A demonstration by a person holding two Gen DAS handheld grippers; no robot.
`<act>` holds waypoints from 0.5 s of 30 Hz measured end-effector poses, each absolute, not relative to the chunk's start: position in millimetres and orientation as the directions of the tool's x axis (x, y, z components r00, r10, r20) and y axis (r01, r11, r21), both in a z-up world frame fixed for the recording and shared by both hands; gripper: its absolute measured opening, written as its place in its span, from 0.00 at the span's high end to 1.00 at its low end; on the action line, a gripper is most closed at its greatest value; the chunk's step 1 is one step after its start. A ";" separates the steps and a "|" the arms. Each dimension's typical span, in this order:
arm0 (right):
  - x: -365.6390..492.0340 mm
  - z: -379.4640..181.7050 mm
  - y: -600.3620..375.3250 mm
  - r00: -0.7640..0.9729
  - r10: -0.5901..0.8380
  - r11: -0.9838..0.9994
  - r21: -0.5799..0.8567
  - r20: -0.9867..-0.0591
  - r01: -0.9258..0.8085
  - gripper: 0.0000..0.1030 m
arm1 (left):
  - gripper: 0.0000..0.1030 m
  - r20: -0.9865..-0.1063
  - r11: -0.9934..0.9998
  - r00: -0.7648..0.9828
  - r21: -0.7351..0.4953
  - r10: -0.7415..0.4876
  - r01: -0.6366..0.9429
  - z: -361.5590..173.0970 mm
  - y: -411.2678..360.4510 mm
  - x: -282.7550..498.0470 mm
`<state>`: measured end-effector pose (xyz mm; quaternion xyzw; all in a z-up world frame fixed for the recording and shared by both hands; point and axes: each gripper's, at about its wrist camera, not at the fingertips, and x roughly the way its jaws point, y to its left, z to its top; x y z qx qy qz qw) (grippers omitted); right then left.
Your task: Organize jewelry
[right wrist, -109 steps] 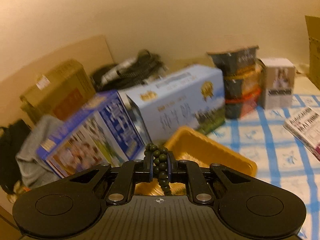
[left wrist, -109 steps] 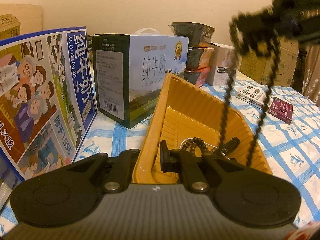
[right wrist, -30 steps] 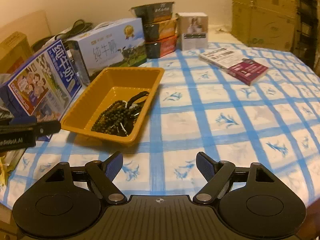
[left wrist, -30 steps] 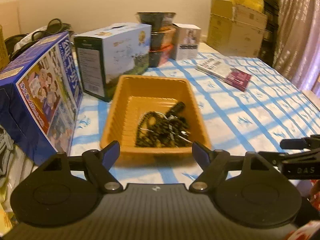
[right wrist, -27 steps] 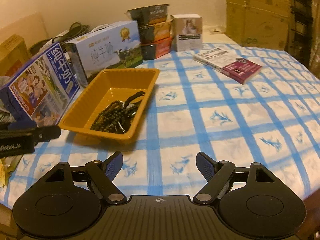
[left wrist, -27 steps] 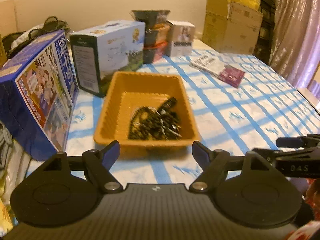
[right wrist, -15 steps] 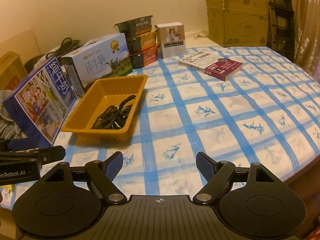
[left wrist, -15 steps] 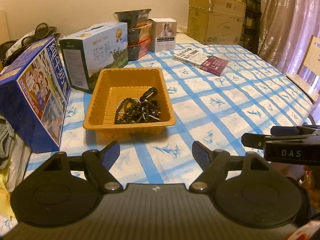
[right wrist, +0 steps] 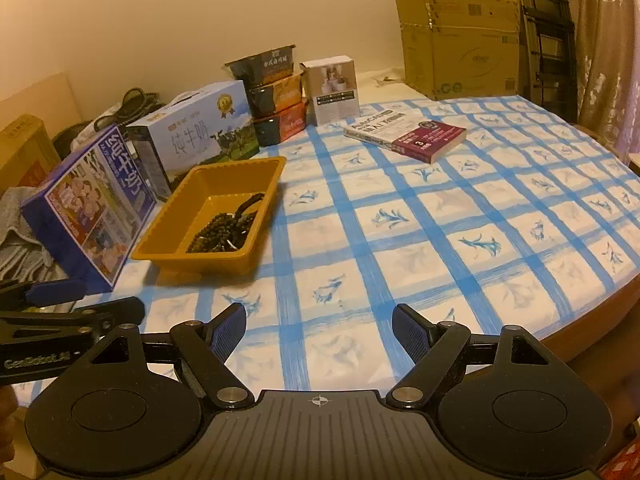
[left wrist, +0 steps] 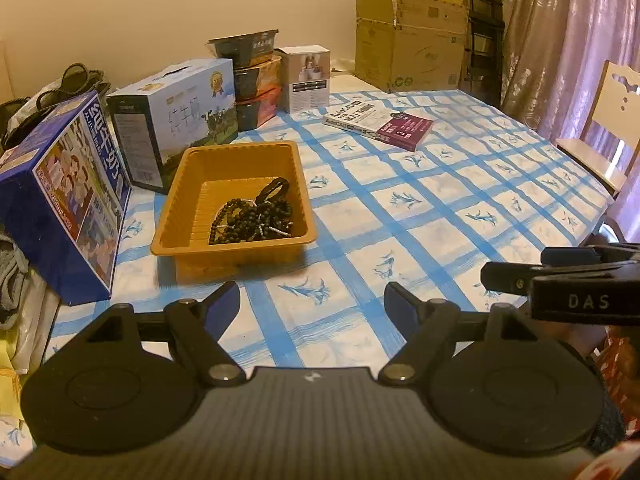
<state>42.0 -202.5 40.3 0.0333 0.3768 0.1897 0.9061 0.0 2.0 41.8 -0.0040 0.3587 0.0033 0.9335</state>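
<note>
Beads (left wrist: pixel 253 220) lie heaped in the orange tray (left wrist: pixel 200 240) on the checked tabletop (left wrist: pixel 440 216), where 3.6 seconds ago the right claw (right wrist: pixel 319 330) dangled a strand above it. Both claws now sit farther back from the tray than half a second ago, the left claw (left wrist: pixel 312 304) and the right spread wide, holding nothing. Tray stays beside the milk boxes (left wrist: pixel 180 108).

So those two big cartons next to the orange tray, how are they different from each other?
The dark blue carton shows cartoon people, while the pale blue carton shows cows on grass and a gold medal. The dark blue carton sits nearer the camera, beside the orange tray; the pale blue carton stands behind the tray, towards the wall. Both bear large Chinese characters and rest on the checked tablecloth.
</note>
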 end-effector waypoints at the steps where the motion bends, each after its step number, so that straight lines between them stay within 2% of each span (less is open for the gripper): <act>1: 40.6 40.9 -202.9 0.643 0.370 0.925 0.202 -0.670 -0.322 0.22 | 0.25 -0.670 1.000 0.743 -0.005 0.004 -0.009 41.7 1.0 1.1; 15: 47.9 34.6 -215.3 0.632 0.358 0.930 0.205 -0.688 -0.303 0.22 | 0.25 -0.680 1.000 0.733 -0.012 -0.015 0.009 36.7 -10.0 11.5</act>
